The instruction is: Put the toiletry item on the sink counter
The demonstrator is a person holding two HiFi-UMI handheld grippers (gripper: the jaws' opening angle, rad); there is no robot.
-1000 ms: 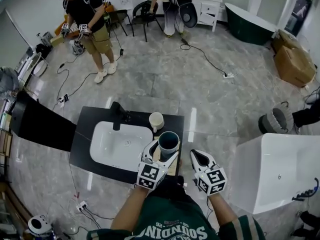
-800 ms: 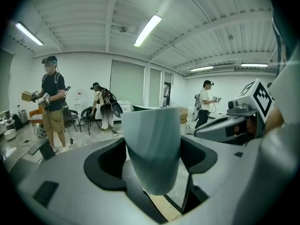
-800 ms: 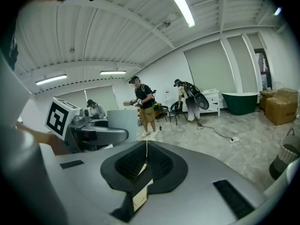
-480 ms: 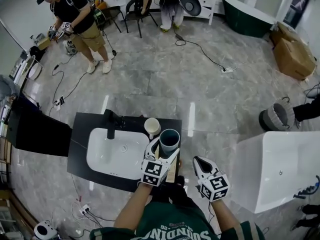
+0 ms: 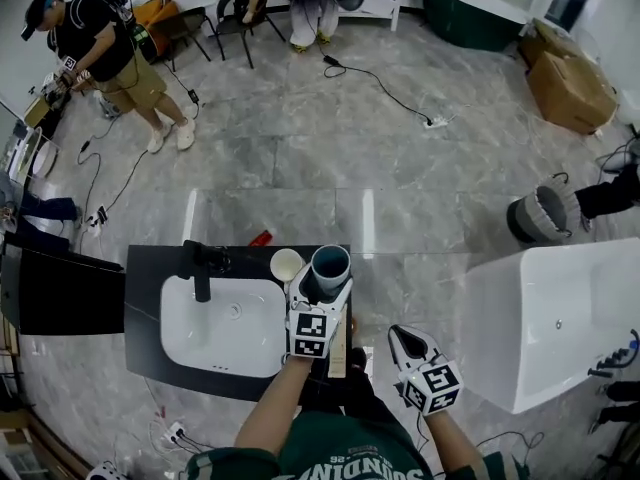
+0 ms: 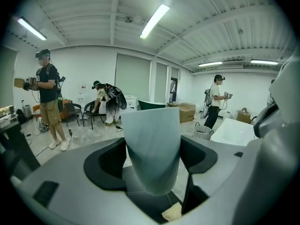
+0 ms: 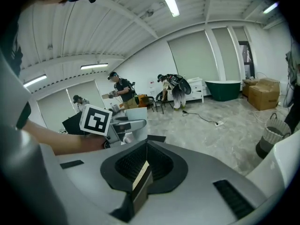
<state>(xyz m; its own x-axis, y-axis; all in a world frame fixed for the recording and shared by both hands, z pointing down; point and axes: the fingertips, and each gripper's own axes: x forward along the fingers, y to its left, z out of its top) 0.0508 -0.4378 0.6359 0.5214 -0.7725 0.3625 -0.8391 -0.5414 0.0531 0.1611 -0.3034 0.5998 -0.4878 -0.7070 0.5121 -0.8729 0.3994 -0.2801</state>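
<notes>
My left gripper (image 5: 318,288) is shut on a teal tumbler (image 5: 330,266) and holds it upright over the back right of the black sink counter (image 5: 145,278). In the left gripper view the tumbler (image 6: 152,149) fills the gap between the jaws. Just left of it a cream cup (image 5: 286,264) stands on the counter. My right gripper (image 5: 408,346) hangs off the counter's front right corner. Its jaws are shut with nothing between them, as the right gripper view (image 7: 140,172) shows.
The white basin (image 5: 215,328) and black faucet (image 5: 200,268) take up the counter's left and middle. A wooden strip (image 5: 338,343) lies near its right front. A small red thing (image 5: 260,238) lies behind the counter. A white bathtub (image 5: 560,318) stands right. People work in the background.
My left gripper has carried the teal tumbler farther back over the counter, level with the cream cup. The head view has shifted. The right gripper stays low at the front right.
</notes>
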